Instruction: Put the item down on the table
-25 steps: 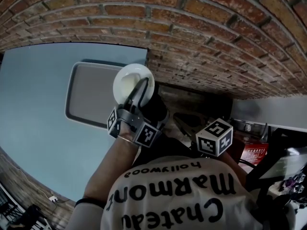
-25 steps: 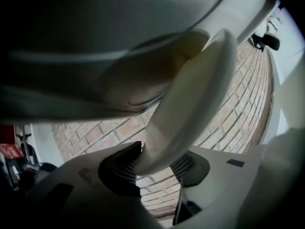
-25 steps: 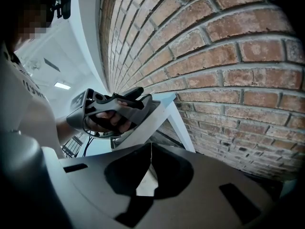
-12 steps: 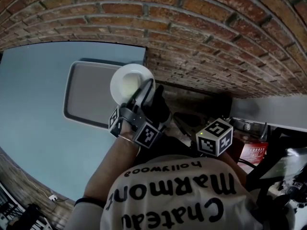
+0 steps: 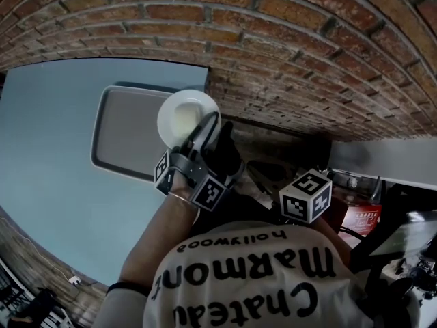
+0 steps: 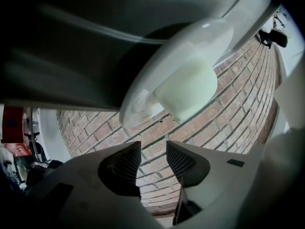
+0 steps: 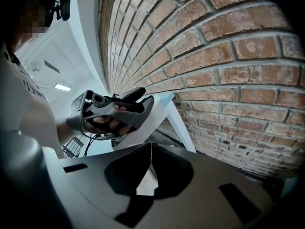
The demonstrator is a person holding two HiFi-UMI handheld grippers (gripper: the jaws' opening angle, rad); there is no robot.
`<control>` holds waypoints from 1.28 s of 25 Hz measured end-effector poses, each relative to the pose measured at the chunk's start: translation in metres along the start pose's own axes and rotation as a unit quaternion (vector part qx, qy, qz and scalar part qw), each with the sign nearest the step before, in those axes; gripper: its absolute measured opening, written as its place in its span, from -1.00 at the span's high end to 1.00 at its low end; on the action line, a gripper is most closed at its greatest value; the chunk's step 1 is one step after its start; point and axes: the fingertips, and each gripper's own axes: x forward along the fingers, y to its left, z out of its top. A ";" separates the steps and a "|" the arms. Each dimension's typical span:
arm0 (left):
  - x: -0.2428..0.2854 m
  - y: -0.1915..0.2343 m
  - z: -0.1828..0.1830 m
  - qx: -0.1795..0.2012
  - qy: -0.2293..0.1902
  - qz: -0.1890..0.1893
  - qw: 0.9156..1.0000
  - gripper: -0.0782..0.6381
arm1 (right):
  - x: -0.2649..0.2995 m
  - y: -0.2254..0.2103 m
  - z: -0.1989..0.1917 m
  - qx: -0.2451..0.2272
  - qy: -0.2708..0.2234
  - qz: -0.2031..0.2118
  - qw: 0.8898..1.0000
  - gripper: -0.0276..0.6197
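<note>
White bowl (image 5: 179, 115) is lying at the tray's (image 5: 123, 137) right edge, just beyond the left gripper's (image 6: 151, 152) parted jaws, while the right gripper (image 7: 150, 157) is hanging closed and empty.

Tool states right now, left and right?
Left tool: open, nothing between jaws; white plate just past the tips.
Right tool: shut, empty.
</note>
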 end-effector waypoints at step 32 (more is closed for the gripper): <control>-0.078 -0.056 -0.174 0.316 0.186 -0.042 0.930 0.38 | -0.075 0.086 0.006 -0.109 -0.082 0.022 0.990 0.88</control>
